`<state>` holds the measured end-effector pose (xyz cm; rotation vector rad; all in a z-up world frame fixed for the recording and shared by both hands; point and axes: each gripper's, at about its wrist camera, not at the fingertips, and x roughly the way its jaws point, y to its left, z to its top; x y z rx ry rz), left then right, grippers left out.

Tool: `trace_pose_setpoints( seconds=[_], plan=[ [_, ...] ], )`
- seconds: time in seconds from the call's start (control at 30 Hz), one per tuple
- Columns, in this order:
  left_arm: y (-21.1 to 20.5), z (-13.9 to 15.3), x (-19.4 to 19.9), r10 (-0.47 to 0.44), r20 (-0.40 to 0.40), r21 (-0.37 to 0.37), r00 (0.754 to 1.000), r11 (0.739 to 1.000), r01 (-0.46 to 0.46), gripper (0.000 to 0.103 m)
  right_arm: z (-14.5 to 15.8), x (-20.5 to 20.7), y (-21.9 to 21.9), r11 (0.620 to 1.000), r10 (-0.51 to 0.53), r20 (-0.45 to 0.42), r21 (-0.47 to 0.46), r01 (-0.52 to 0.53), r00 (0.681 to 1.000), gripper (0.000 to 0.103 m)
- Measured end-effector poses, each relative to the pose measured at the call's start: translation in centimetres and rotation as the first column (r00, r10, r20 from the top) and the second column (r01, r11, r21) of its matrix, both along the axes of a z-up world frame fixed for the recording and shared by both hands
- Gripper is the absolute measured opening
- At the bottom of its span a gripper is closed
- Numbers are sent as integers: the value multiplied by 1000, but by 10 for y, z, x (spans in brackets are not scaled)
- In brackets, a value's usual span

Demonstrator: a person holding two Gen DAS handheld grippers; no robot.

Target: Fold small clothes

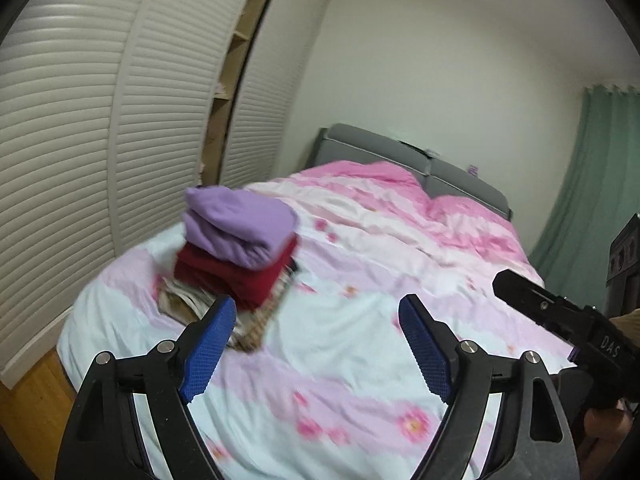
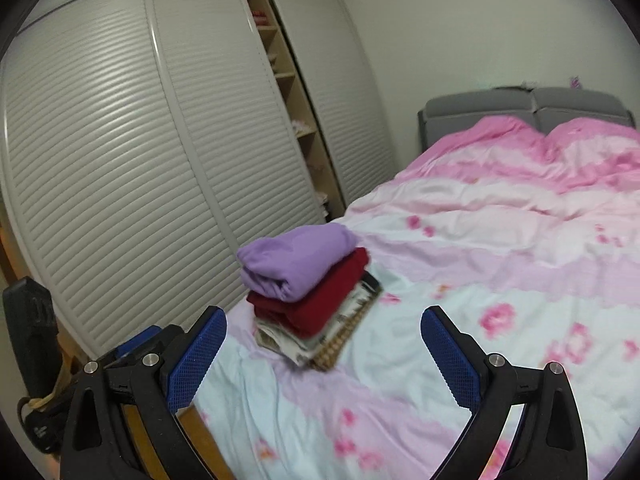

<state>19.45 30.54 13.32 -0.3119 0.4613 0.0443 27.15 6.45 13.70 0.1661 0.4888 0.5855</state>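
Both tools, left (image 1: 316, 344) and right (image 2: 324, 354), were wide open, empty; stack (image 2: 308, 292) on bed (image 2: 460, 280) looked done, so I should withdraw without nudging it.

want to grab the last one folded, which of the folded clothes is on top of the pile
The lilac folded garment tops the pile. The dark red one lies directly under it, and a patterned cream-and-brown piece sits at the bottom on the bedspread.
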Motion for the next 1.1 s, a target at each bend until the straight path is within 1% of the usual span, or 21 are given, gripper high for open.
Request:
trace_pose_setpoints(
  seconds=[0.07,0.17,0.23,0.27,0.37,0.47,0.57,0.63,0.73,0.77,0.83,0.87,0.93,1.0,1.07,1.1],
  plan=[
    [-29,0,-17,-48,1,14,999,999,48,83,-3,-25,-25,1000,-31,16,-4,31,999,99],
    [-72,1,-43,-93,7,53,996,994,92,83,-11,-74,-72,994,-107,53,-25,109,993,99],
    [-101,1,-60,-124,15,84,992,989,123,84,-17,-97,-94,988,-147,72,-35,150,987,99],
    [-115,2,-69,-132,20,105,991,986,130,85,-21,-116,-113,982,-178,83,-42,182,981,99],
    [-153,-1,-93,-154,36,164,987,976,146,90,-31,-151,-151,966,-247,92,-50,252,965,99],
    [-187,-8,-112,-193,32,215,981,960,181,90,-43,-187,-189,945,-318,90,-54,323,944,99],
    [-220,-19,-127,-233,16,264,972,939,220,91,-58,-219,-224,914,-397,78,-57,401,915,99],
    [-240,-29,-136,-253,4,289,968,927,241,94,-65,-234,-239,897,-432,75,-68,436,899,99],
    [-262,-43,-148,-267,-13,305,964,917,258,97,-74,-255,-259,863,-489,93,-97,496,867,99],
    [-267,-49,-151,-267,-20,304,964,917,260,97,-76,-260,-264,850,-507,101,-105,516,856,99],
    [-275,-58,-156,-267,-24,293,963,919,263,97,-79,-266,-269,837,-522,111,-126,533,846,99],
    [-279,-64,-159,-273,-26,287,962,919,269,97,-81,-272,-273,824,-534,126,-144,548,836,99],
    [-284,-74,-162,-267,-40,291,963,919,267,97,-85,-278,-275,810,-543,143,-169,561,827,99],
    [-289,-80,-165,-281,-51,292,958,914,283,97,-92,-286,-277,803,-540,153,-200,561,827,99],
    [-292,-85,-170,-270,-40,305,962,914,269,97,-101,-294,-275,784,-543,172,-246,570,822,99],
    [-293,-86,-173,-267,-33,310,963,913,264,99,-105,-297,-274,774,-548,181,-259,577,816,99]
  ],
)
